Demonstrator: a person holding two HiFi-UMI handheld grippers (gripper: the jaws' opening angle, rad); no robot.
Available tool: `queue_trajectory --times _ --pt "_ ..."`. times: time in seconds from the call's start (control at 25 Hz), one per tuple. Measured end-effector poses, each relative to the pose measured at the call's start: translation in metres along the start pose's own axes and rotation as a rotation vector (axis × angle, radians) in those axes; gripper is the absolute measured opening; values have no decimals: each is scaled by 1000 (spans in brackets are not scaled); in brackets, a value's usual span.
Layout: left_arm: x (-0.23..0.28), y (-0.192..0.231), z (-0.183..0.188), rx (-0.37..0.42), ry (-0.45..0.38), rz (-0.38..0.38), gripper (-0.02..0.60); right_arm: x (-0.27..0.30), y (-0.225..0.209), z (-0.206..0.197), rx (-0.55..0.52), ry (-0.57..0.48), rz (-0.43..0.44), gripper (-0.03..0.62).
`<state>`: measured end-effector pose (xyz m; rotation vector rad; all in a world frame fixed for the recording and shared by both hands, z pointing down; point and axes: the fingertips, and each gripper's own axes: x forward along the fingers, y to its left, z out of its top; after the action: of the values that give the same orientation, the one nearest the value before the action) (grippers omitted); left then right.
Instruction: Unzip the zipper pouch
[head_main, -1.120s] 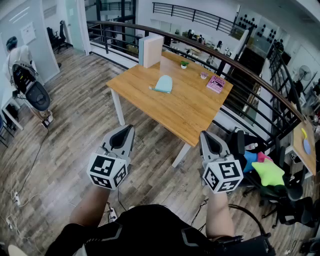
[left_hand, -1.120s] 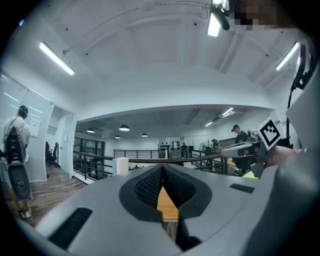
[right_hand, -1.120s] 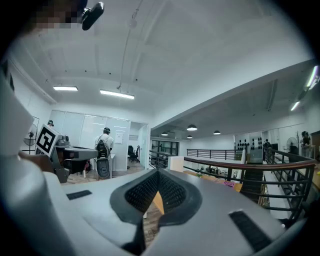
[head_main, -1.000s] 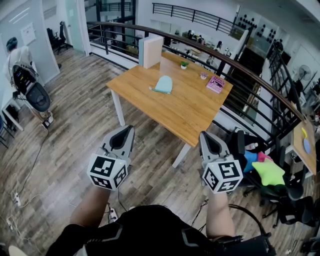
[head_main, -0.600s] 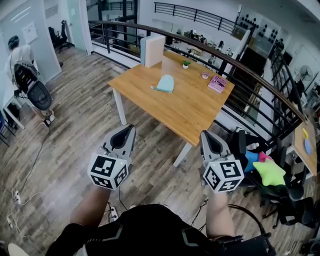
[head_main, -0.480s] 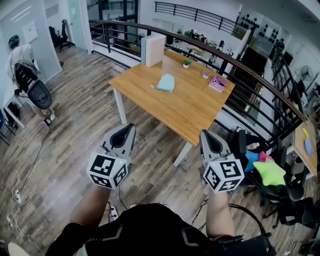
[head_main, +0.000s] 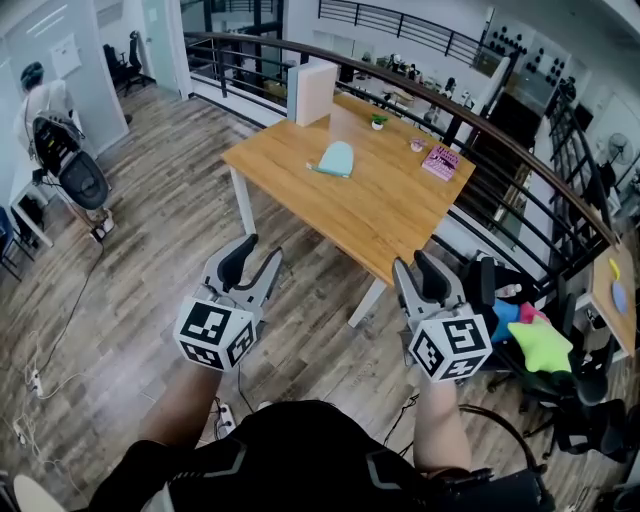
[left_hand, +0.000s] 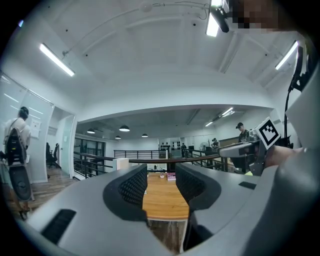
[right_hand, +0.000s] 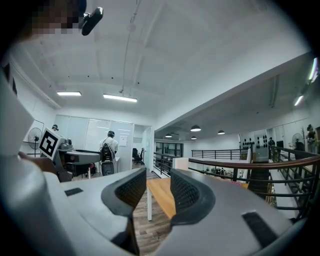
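A light teal zipper pouch (head_main: 337, 159) lies flat on the far part of a wooden table (head_main: 390, 215), well ahead of both grippers. My left gripper (head_main: 260, 252) hovers above the floor short of the table's near corner. Its jaws have just been opening and stand open with nothing between them. My right gripper (head_main: 412, 264) is level with it on the right, its jaws likewise just opened and empty. In the left gripper view the gripper (left_hand: 161, 172) frames the table top (left_hand: 165, 200). The right gripper view has the gripper (right_hand: 152, 187) beside the table's edge (right_hand: 160, 195).
On the table stand a white box (head_main: 312, 90), a small potted plant (head_main: 378, 121) and a pink book (head_main: 441, 162). A curved railing (head_main: 500, 150) runs behind it. At right a chair holds a green star plush (head_main: 538, 345). A stroller (head_main: 70, 165) stands at left.
The jaws of both grippers have gone from shut to open. Both hands have stayed where they were; the head view has tilted slightly.
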<state>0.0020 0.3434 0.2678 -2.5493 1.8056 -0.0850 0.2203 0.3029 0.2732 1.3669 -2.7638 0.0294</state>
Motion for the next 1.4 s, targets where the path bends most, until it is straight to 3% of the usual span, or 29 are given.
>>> queue_trajectory --times 0.16,0.92,1.16,1.4 --pt "3 -4 -7 11 17 6 202 -1 -3 -5 -6 13 18 189" --pt "48 -41 -18 56 47 50 213 5 -52 -23 -8 -8 124 193" --pt "74 -18 -23 38 38 33 213 35 -57 -23 -19 -1 119 193" --pt "117 38 -24 32 9 -8 213 96 -55 -25 -22 12 88 193"
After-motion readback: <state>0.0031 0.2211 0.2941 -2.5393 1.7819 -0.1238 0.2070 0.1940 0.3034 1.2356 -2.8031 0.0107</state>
